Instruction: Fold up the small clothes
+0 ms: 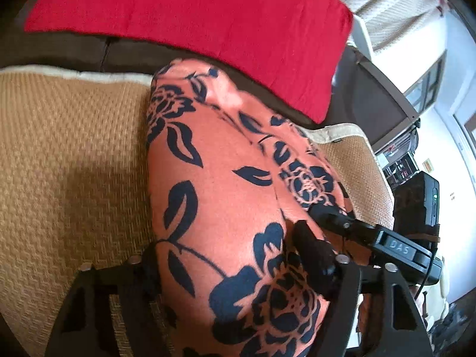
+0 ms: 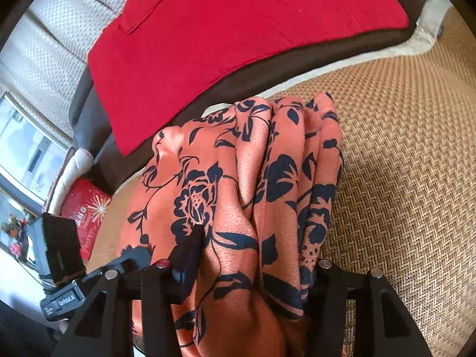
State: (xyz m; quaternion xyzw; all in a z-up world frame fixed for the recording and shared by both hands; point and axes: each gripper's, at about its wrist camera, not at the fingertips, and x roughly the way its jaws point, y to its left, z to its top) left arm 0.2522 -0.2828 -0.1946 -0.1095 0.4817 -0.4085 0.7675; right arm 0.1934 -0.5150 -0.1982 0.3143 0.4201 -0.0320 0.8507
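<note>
An orange garment with a dark blue flower print (image 1: 226, 184) hangs bunched over the woven tan mat (image 1: 68, 154). My left gripper (image 1: 238, 267) is shut on the garment; its right finger (image 1: 312, 250) shows, the left one is hidden by cloth. The other gripper (image 1: 395, 244) grips the cloth's edge just to the right. In the right wrist view the same garment (image 2: 267, 184) drapes in folds between my right gripper's (image 2: 253, 255) fingers, which are shut on it; the left finger (image 2: 190, 255) shows. The left gripper (image 2: 62, 255) is at the lower left.
A flat red cloth (image 1: 208, 23) lies on the dark brown surface (image 1: 74, 47) beyond the mat; it also shows in the right wrist view (image 2: 238, 29). A cream perforated cover (image 2: 44, 44), a red packet (image 2: 86, 217) and room clutter are off to the side.
</note>
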